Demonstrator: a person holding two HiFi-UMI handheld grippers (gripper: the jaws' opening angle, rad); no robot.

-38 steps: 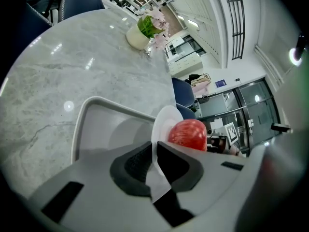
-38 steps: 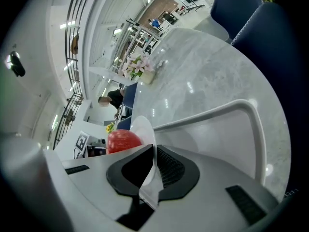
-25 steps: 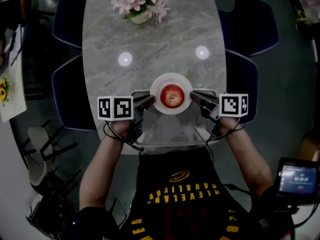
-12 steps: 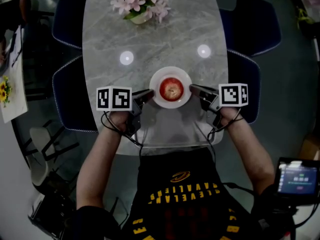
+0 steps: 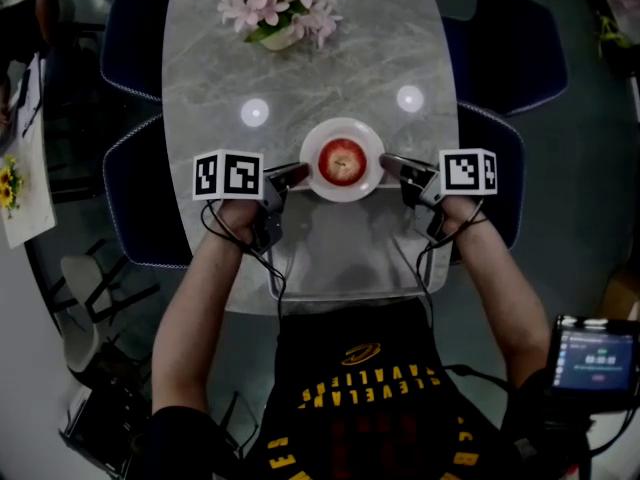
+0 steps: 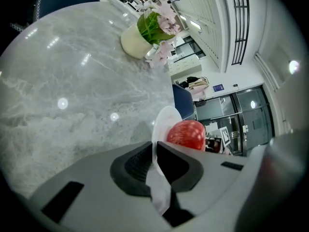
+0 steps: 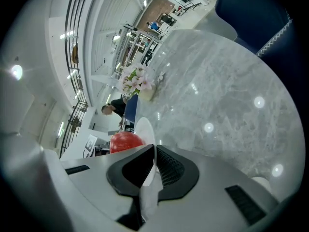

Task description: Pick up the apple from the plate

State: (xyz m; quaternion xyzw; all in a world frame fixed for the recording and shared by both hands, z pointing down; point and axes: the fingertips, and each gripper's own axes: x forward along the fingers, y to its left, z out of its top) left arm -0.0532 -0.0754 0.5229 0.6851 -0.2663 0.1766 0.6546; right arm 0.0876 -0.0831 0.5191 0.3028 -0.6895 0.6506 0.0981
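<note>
A red apple point(image 5: 342, 159) lies in the middle of a white plate point(image 5: 342, 126) over the grey marble table point(image 5: 330, 68). My left gripper point(image 5: 297, 175) is shut on the plate's left rim and my right gripper point(image 5: 388, 163) is shut on its right rim. In the left gripper view the plate point(image 6: 161, 122) runs edge-on into the closed jaws of the left gripper point(image 6: 154, 156), with the apple point(image 6: 187, 134) just beyond. The right gripper view mirrors this: the plate point(image 7: 144, 129) sits pinched in the right gripper point(image 7: 154, 161), and the apple point(image 7: 124, 141) shows at its left.
A pot of pink flowers point(image 5: 280, 8) stands at the table's far end. Dark blue chairs point(image 5: 135, 38) flank the table on both sides point(image 5: 510, 48). A person's forearms hold the grippers at the near edge. A small screen point(image 5: 595, 353) glows at the lower right.
Both grippers have carried the plate with the apple farther from the person, towards the table's middle. Their grip on the rim is unchanged.
</note>
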